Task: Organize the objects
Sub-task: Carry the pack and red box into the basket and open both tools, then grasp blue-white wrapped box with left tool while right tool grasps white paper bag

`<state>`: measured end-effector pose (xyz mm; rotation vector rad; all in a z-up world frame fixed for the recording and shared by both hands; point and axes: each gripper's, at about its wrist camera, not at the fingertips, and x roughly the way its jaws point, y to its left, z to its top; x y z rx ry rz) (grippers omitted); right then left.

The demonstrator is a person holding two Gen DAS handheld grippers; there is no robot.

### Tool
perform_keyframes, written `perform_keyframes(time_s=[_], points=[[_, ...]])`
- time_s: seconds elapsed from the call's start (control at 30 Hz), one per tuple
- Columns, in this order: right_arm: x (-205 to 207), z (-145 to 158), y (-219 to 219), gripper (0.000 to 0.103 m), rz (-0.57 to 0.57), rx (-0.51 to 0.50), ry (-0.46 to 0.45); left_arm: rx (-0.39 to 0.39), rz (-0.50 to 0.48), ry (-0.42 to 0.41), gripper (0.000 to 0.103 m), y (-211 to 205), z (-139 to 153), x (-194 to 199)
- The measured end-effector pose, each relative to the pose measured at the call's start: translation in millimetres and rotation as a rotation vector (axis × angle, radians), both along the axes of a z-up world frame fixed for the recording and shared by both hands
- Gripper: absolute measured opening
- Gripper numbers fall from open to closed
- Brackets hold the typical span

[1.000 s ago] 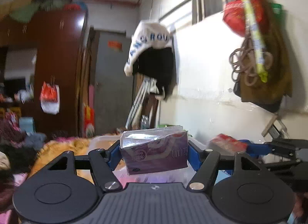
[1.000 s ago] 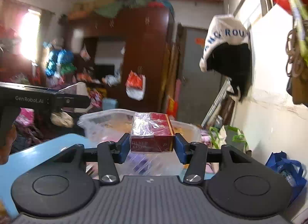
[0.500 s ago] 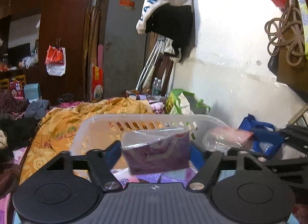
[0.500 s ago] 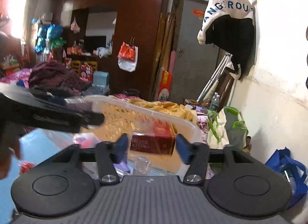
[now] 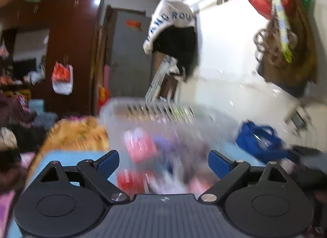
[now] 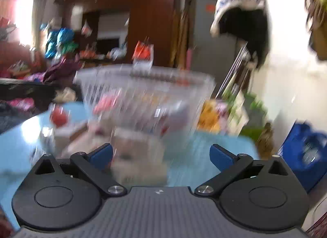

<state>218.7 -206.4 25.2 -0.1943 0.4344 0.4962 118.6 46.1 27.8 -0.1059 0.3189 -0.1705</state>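
Both hand-held grippers are gaping wide apart, gripping nothing: the left hand-held gripper (image 5: 163, 159) and right hand-held gripper (image 6: 161, 154). The basket (image 6: 143, 86) is sitting at twelve o'clock on the blue table (image 6: 214, 146), blurred packets (image 5: 139, 146) lying inside.

Left gripper (image 5: 164, 161) and right gripper (image 6: 161, 155) alike, matte black linkage arms, blue-padded jaws, silver pivot screws, two round black discs with inset circles, ribbed dark grey housing with a small white logo at centre
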Motion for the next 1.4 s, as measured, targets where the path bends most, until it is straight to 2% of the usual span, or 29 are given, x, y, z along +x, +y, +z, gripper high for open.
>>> perform_keyframes(time_s=[0.1,0.2,0.27,0.33,0.47,0.6,0.7,0.77,0.8,0.87,1.03,1.33,1.4], points=[[12.9,-11.9,9.1,0.103,0.019,-0.038,0.083,0.009,-0.021,0.052,0.096,-3.7,-22.7,-13.8],[18.3,-18.1,13.9,0.103,0.040,-0.022,0.157,0.005,-0.033,0.097,0.096,-8.2,-39.4,-17.6],[18.9,-19.7,17.1,0.103,0.043,-0.046,0.138,0.022,-0.049,0.119,0.096,-14.9,-45.4,-15.0],[25.4,-24.7,23.0,0.103,0.019,-0.086,0.168,0.038,-0.063,0.132,0.096,-21.6,-48.9,-11.6],[26.4,-25.1,20.5,0.102,0.029,-0.074,0.181,0.071,-0.039,0.149,0.096,-26.6,-57.4,-10.6],[24.2,-27.1,22.3,0.093,0.023,-0.101,0.181,0.088,-0.026,0.163,0.096,-27.9,-63.1,-8.7],[27.1,-26.8,23.7,0.090,0.021,-0.100,0.182,0.096,-0.028,0.172,0.095,-31.6,-67.4,-5.8],[28.1,-26.3,21.3,0.081,0.018,-0.083,0.182,0.074,-0.026,0.164,0.090,-30.2,-67.5,-6.3],[29.0,-26.4,19.9,0.080,0.013,-0.075,0.187,0.064,-0.030,0.158,0.080,-29.0,-67.5,-7.1],[29.1,-25.5,17.5,0.079,0.017,-0.056,0.186,0.059,-0.042,0.140,0.080,-27.1,-68.1,-10.8],[16.3,-18.0,6.7,0.079,-0.013,0.007,0.092,0.038,-0.054,0.050,0.080,-20.0,-65.2,-25.8],[-19.7,-4.3,-29.1,0.079,-0.104,0.235,-0.151,-0.036,-0.025,-0.033,0.080,6.9,-54.5,-35.9],[-23.8,-3.3,-26.2,0.079,-0.115,0.220,-0.188,-0.045,-0.026,-0.048,0.080,10.8,-53.0,-38.0]])
